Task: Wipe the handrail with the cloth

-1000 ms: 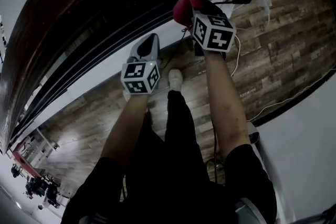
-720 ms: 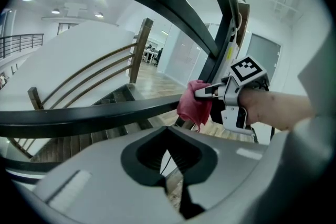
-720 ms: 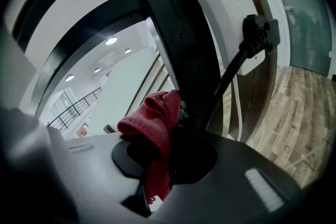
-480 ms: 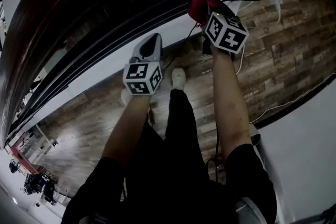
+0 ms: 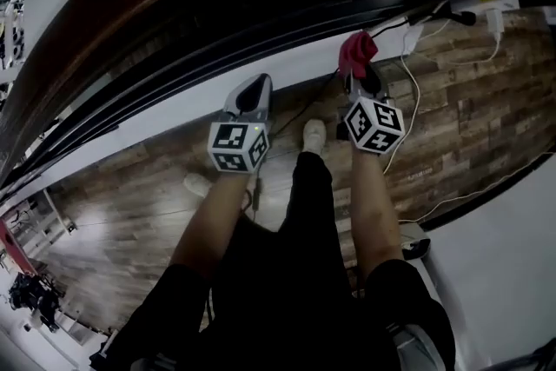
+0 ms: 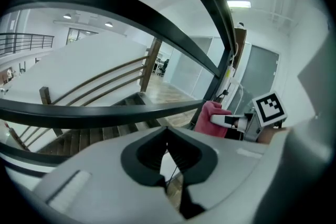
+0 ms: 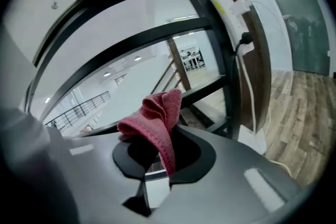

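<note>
The handrail [image 5: 165, 9] is a broad dark wooden band curving across the top of the head view, with black metal rails [image 5: 261, 26] beneath it. My right gripper [image 5: 358, 69] is shut on a bunched red cloth [image 5: 357, 50], which it holds just below the black rails. In the right gripper view the cloth [image 7: 155, 119] drapes over the jaws of the right gripper [image 7: 164, 150], with black rails [image 7: 131, 42] beyond. My left gripper [image 5: 254, 91] is shut and holds nothing, to the left of the cloth. From the left gripper [image 6: 167, 130] view I see a black rail [image 6: 105, 113] ahead and the cloth [image 6: 210, 118] to the right.
A white power strip [image 5: 491, 0] with plugs and cables hangs at the upper right. A white cable [image 5: 473, 184] trails over the wooden floor [image 5: 486, 109]. The person's dark-clad legs and a white shoe [image 5: 314, 135] stand below the grippers. Stairs [image 6: 79, 139] descend beyond the railing.
The right gripper with the red cloth has moved rightward along the railing and now sits lower, just off the dark rails. The left gripper has shifted slightly right. The view has tilted.
</note>
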Demonstrator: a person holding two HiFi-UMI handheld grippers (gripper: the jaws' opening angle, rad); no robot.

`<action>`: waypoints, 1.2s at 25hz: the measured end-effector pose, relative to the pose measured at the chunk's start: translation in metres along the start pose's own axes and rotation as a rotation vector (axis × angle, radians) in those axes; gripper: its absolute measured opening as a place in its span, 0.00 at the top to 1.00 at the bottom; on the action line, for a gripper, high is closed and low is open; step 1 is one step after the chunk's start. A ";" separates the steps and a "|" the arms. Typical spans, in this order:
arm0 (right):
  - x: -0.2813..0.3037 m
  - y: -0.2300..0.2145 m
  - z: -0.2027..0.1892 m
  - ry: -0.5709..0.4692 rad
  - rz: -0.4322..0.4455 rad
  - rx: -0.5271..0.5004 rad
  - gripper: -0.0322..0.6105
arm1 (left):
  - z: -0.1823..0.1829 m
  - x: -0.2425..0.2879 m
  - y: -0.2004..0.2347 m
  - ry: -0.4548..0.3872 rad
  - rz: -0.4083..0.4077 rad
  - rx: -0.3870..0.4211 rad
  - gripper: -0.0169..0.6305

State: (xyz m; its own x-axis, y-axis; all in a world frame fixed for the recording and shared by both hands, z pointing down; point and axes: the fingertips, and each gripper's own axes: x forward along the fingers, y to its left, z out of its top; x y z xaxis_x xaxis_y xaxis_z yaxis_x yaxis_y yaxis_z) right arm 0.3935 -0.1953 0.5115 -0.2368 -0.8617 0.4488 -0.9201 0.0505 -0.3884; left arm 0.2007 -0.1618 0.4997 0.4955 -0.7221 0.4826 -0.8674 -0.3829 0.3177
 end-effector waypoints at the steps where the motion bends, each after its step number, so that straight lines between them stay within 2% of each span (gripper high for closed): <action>1: -0.001 0.024 -0.009 0.007 0.051 -0.015 0.88 | -0.002 -0.013 0.011 -0.019 0.015 -0.004 0.98; 9: -0.005 0.238 -0.082 0.065 0.457 -0.265 0.88 | -0.026 -0.149 0.148 -0.135 0.209 -0.052 0.98; 14: -0.002 0.371 -0.143 0.141 0.692 -0.347 0.88 | -0.047 -0.251 0.243 -0.227 0.400 -0.101 0.98; 18: -0.004 0.468 -0.189 0.163 0.825 -0.386 0.87 | -0.071 -0.330 0.313 -0.285 0.540 -0.152 0.97; 23: 0.004 0.559 -0.240 0.211 0.999 -0.503 0.87 | -0.098 -0.405 0.373 -0.374 0.699 -0.217 0.98; 26: 0.013 0.611 -0.280 0.261 1.091 -0.563 0.87 | -0.125 -0.431 0.408 -0.398 0.760 -0.249 0.98; 28: 0.024 0.642 -0.316 0.320 1.126 -0.618 0.87 | -0.147 -0.440 0.433 -0.402 0.784 -0.266 0.98; 30: 0.036 0.670 -0.350 0.362 1.143 -0.620 0.87 | -0.170 -0.444 0.455 -0.403 0.803 -0.267 0.98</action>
State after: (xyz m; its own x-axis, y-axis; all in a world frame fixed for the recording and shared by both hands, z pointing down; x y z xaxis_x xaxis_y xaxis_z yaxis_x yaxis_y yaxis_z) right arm -0.3412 -0.0160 0.5489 -0.9390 -0.0082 0.3437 -0.1192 0.9455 -0.3030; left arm -0.4065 0.0826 0.5681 -0.3433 -0.8773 0.3356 -0.8794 0.4256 0.2131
